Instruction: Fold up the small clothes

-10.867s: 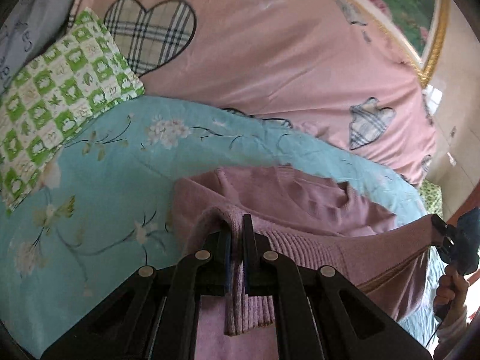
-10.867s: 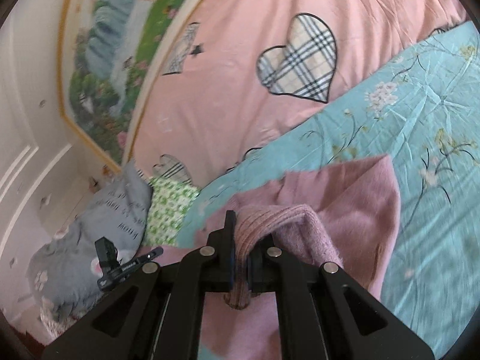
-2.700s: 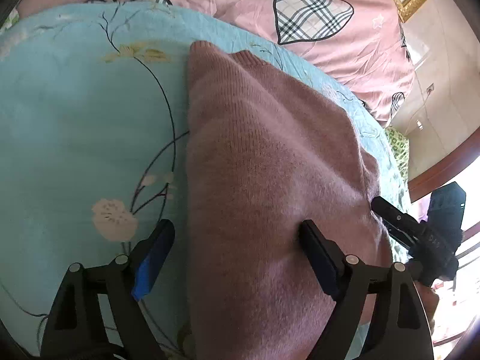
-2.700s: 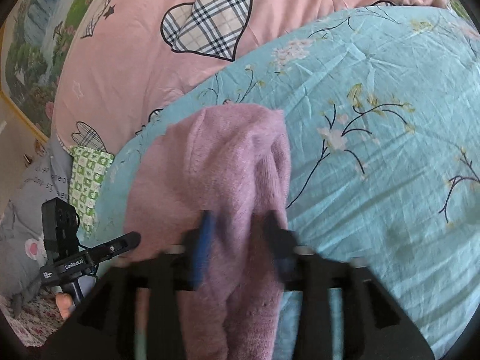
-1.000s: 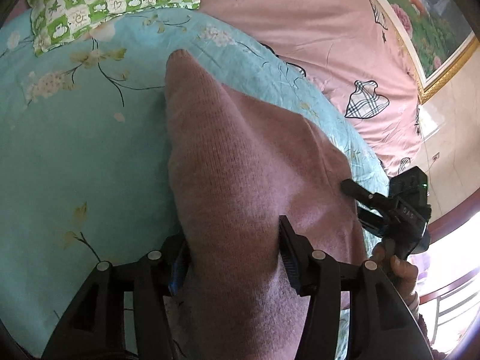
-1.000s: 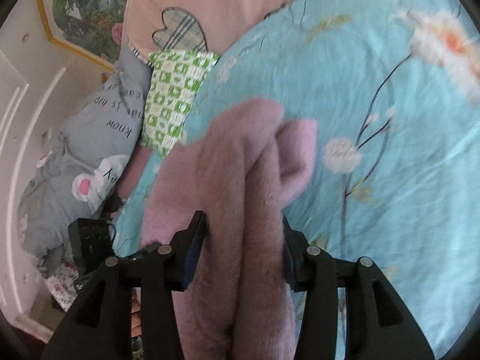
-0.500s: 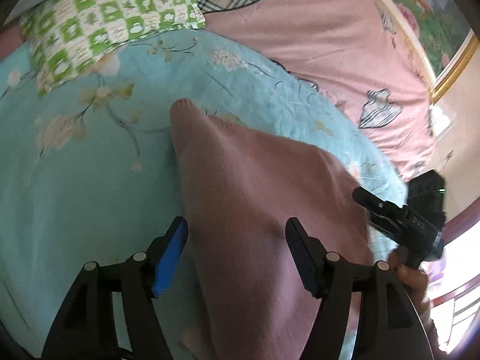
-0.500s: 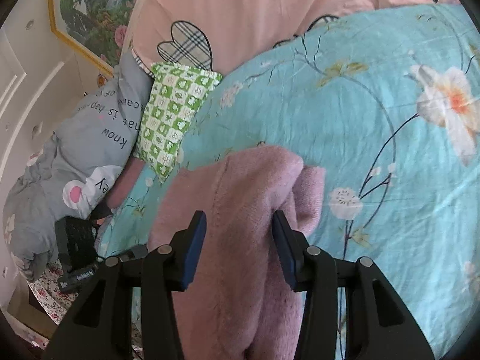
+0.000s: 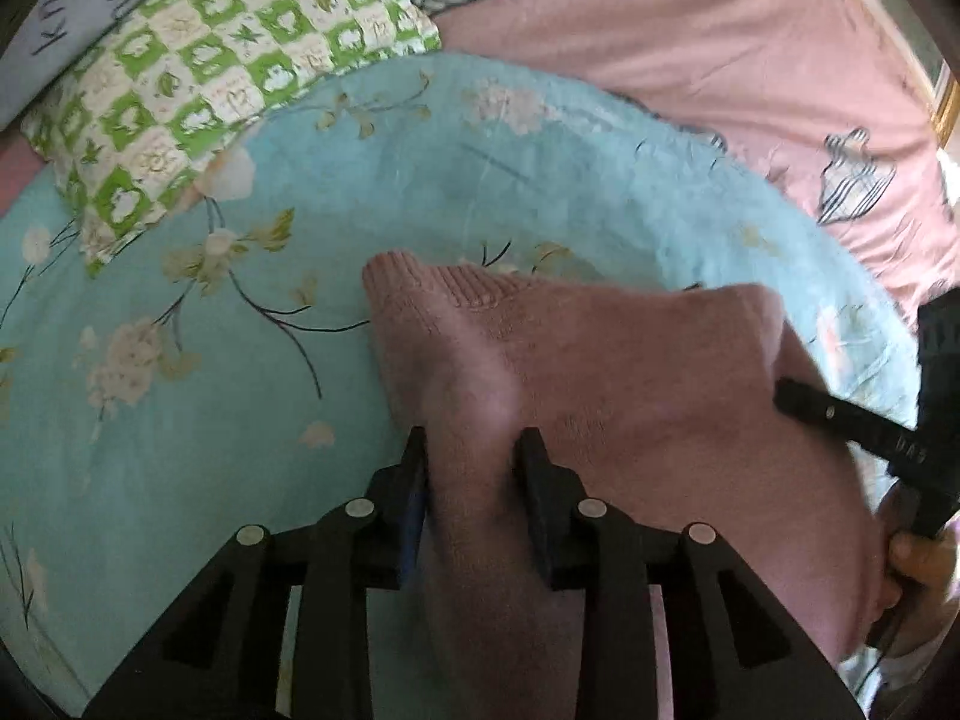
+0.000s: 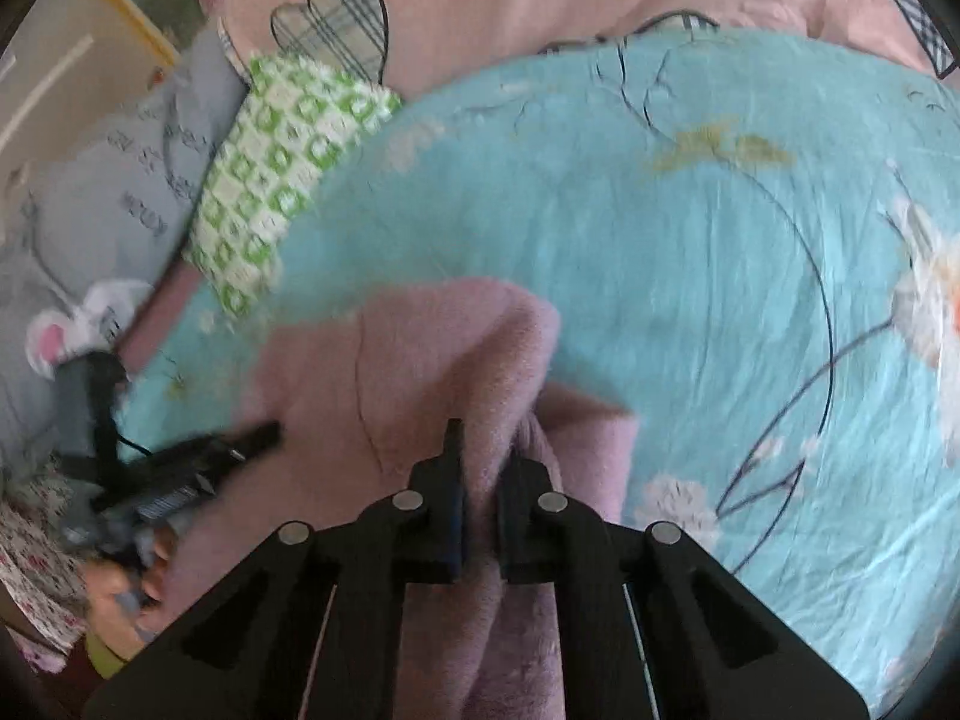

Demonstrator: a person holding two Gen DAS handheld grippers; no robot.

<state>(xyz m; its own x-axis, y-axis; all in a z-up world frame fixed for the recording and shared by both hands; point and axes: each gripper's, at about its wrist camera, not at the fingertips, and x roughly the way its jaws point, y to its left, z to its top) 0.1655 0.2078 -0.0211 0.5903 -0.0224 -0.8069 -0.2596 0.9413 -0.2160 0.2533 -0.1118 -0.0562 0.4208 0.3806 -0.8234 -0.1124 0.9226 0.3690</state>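
Note:
A dusty-pink knit sweater (image 9: 630, 372) lies folded on a turquoise flowered sheet (image 9: 180, 408). Its ribbed hem points away at the far left corner. My left gripper (image 9: 471, 450) is shut on a thick bunch of the sweater at its left edge. My right gripper (image 10: 483, 450) is shut on a fold of the sweater (image 10: 390, 372) at its right edge. The right gripper's black body also shows at the right of the left wrist view (image 9: 852, 420), and the left gripper shows blurred in the right wrist view (image 10: 198, 462).
A green-and-white checked pillow (image 9: 198, 78) and a grey printed cushion (image 10: 102, 198) lie at the far left. A pink quilt (image 9: 690, 42) with plaid hearts lies behind the turquoise sheet. The sheet (image 10: 720, 276) is bare to the right of the sweater.
Both grippers have closed on the sweater since half a second ago, when their jaws stood open around it. The right wrist view is blurred, so that hand is moving.

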